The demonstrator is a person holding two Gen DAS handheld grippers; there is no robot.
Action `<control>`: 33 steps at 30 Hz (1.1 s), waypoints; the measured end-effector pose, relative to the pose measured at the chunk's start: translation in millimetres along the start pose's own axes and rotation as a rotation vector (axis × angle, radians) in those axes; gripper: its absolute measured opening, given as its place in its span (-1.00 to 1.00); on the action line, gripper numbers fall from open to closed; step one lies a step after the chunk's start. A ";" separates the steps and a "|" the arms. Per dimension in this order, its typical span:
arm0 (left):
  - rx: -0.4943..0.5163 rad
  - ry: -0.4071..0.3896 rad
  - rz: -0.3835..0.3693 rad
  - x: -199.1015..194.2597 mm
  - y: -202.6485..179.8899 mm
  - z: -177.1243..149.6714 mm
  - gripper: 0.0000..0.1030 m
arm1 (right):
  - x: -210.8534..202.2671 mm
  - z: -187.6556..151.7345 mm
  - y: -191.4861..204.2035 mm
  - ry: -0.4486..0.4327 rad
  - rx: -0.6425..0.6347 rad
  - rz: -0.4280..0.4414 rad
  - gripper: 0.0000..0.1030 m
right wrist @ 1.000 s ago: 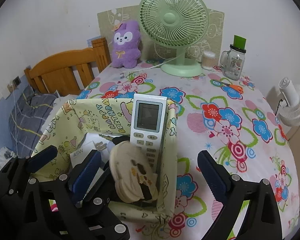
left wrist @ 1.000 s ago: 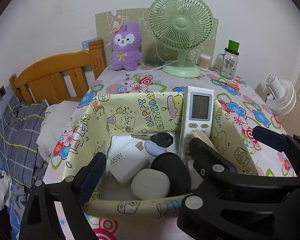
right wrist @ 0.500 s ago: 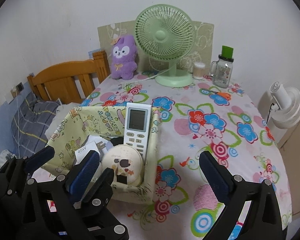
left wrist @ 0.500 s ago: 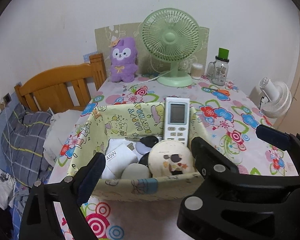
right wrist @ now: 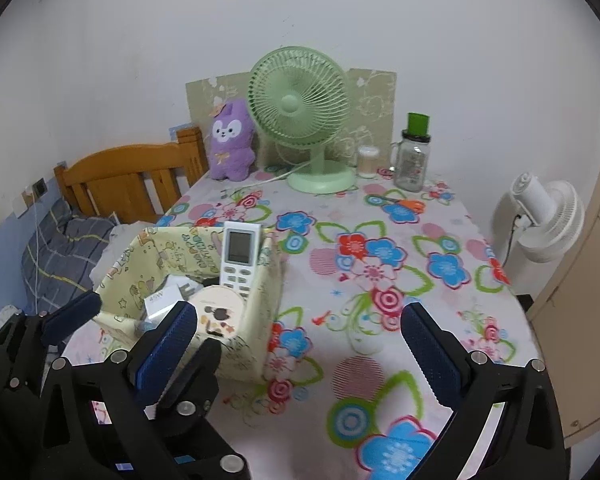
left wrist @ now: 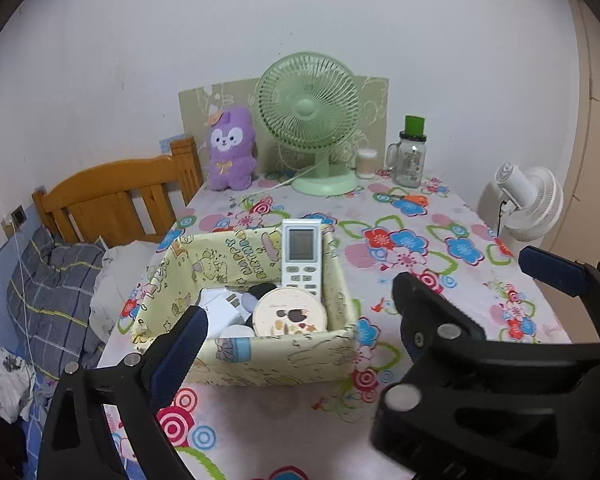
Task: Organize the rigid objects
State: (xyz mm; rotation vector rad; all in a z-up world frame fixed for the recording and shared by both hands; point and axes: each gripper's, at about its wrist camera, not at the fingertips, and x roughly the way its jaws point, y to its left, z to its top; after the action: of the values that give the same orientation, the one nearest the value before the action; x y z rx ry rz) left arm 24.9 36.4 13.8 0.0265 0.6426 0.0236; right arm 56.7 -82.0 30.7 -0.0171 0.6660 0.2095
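You hold both the left gripper (left wrist: 296, 312) and the right gripper (right wrist: 298, 326) level above the flowered tablecloth (right wrist: 380, 248), fingers spread, empty. The white remote control (left wrist: 302, 256) stands inside the yellow cartoon-print fabric basket (left wrist: 276, 354).

Both grippers have pulled back and up from the yellow fabric basket (left wrist: 284, 356), which now sits small at about eight o'clock of the right gripper (right wrist: 296, 328). The round cartoon-printed tin (left wrist: 289, 313) has dropped from tilted upright beside the white remote (left wrist: 301, 256) to lying face-up against the near wall. The left gripper (left wrist: 296, 308) hangs over the basket.
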 end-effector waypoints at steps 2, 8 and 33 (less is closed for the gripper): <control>-0.003 -0.020 0.003 -9.2 -3.9 -0.8 0.99 | -10.1 -2.1 -7.8 -0.018 0.005 -0.017 1.00; 0.025 -0.053 0.002 -28.2 -21.8 -4.3 1.00 | -33.3 -9.5 -27.9 -0.052 0.017 -0.050 1.00; 0.000 -0.100 0.042 -58.2 -54.3 -22.8 1.00 | -89.7 -44.6 -92.8 -0.124 0.073 -0.184 1.00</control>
State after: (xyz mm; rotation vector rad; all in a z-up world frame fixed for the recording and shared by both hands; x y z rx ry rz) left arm -34.6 -19.2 28.6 0.0407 0.5416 0.0621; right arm -20.9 -193.4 46.0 0.0050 0.5449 0.0089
